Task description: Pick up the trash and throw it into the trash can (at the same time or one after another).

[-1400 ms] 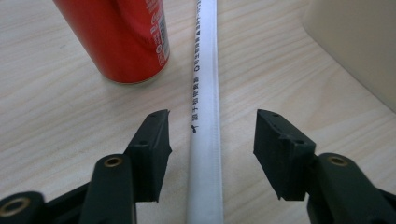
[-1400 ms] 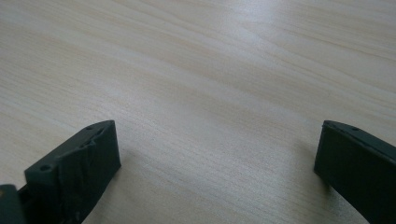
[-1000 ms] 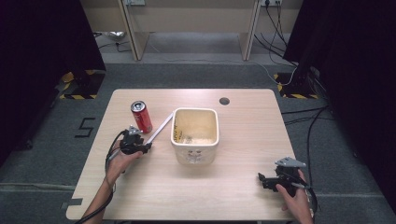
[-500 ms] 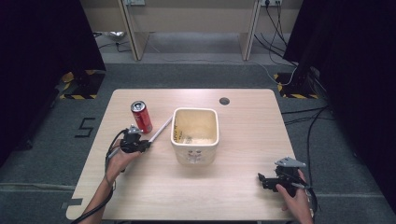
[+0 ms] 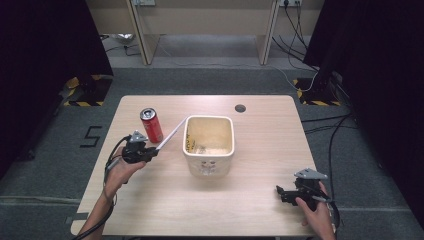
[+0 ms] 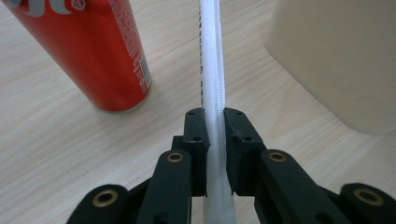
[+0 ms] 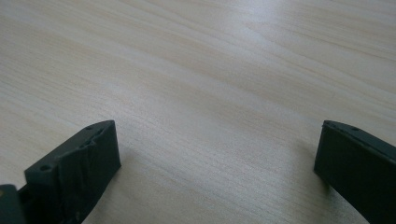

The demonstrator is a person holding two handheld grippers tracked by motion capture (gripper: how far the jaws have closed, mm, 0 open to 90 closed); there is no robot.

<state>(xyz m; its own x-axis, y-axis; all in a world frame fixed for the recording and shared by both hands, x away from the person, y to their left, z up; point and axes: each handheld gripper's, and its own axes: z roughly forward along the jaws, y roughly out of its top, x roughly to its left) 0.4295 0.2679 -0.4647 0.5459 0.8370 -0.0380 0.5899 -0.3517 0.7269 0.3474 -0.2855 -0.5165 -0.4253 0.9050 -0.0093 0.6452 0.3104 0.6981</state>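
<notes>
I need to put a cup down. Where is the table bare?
Bare: the near strip between the bin and the right tongs, and the right side past the bin. Crowded: the left, where the can, the straw and the left tongs sit close.

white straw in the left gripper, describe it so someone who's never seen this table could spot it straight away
On the wooden table, look left of the cream square tub in the middle. Between the tub and the upright red soda can, the left gripper is shut on a wrapped straw that slants up toward the tub's rim. It is the one long, thin, white thing there.
</notes>
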